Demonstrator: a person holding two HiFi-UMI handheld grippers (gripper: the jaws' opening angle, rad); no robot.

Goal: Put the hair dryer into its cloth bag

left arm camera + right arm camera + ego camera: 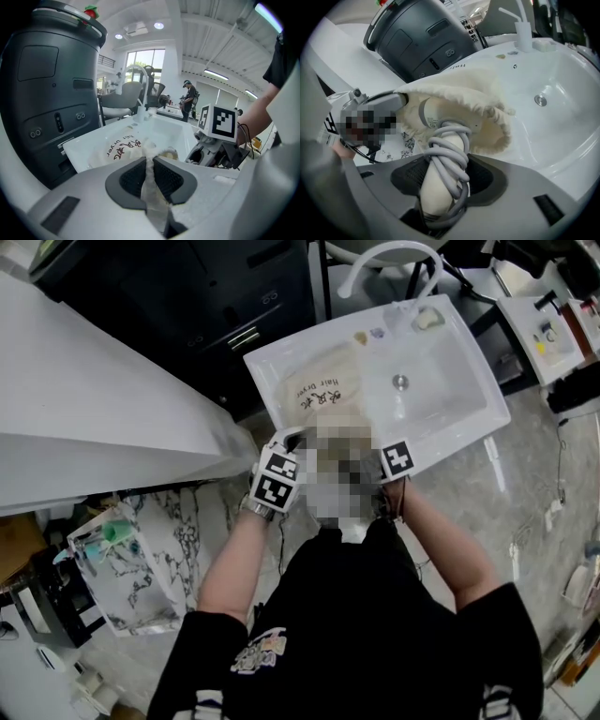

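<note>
The cream cloth bag [323,388], printed in red and black, lies in the white basin [450,399] with its mouth toward me. My left gripper [151,176] is shut on a fold of the bag's rim [154,154] and holds the mouth up. My right gripper [443,180] is shut on the handle of the white hair dryer [436,117], which has a grey cord [450,154] wound round it. The dryer's head sits inside the gathered mouth of the bag [487,117]. In the head view a mosaic patch hides both sets of jaws.
A tall black cylindrical appliance [47,93] stands just left of the basin. A white faucet [389,254] arches over the basin's far end, and the drain [540,99] lies right of the bag. A white counter [94,409] runs along the left.
</note>
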